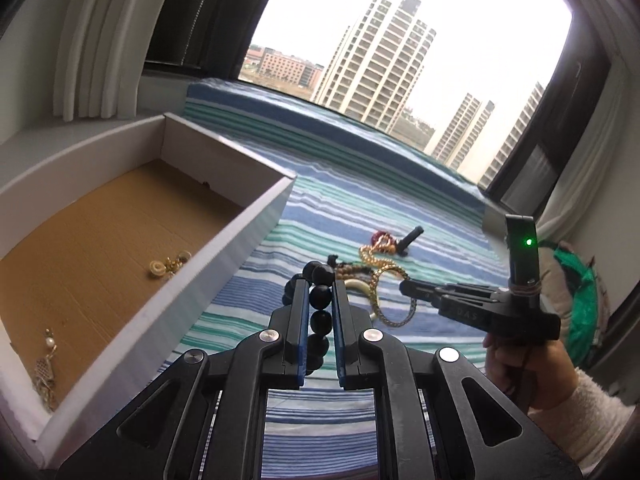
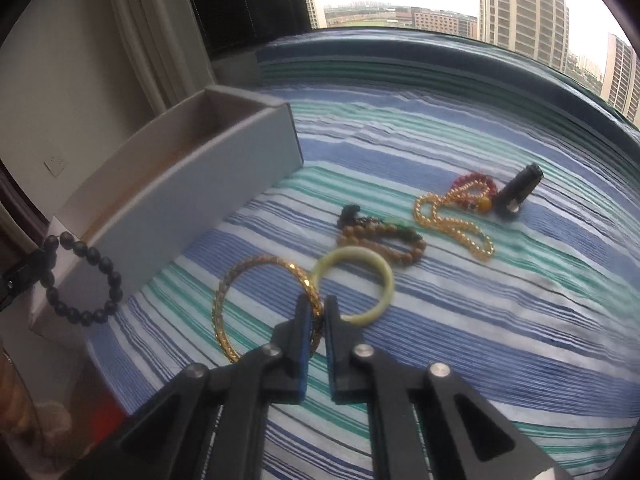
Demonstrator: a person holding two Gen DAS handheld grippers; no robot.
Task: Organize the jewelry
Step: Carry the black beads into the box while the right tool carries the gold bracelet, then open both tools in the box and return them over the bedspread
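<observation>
My left gripper is shut on a black bead bracelet and holds it above the striped cloth, just right of the white box; the bracelet also shows hanging at the left of the right wrist view. My right gripper is shut on a gold bangle that lies on the cloth. A pale green bangle lies touching it. The box holds earrings and a pearl pendant piece.
On the striped cloth lie a brown bead bracelet, a gold bead chain, a red bead bracelet and a small black cylinder. A window runs along the far edge. A curtain hangs at left.
</observation>
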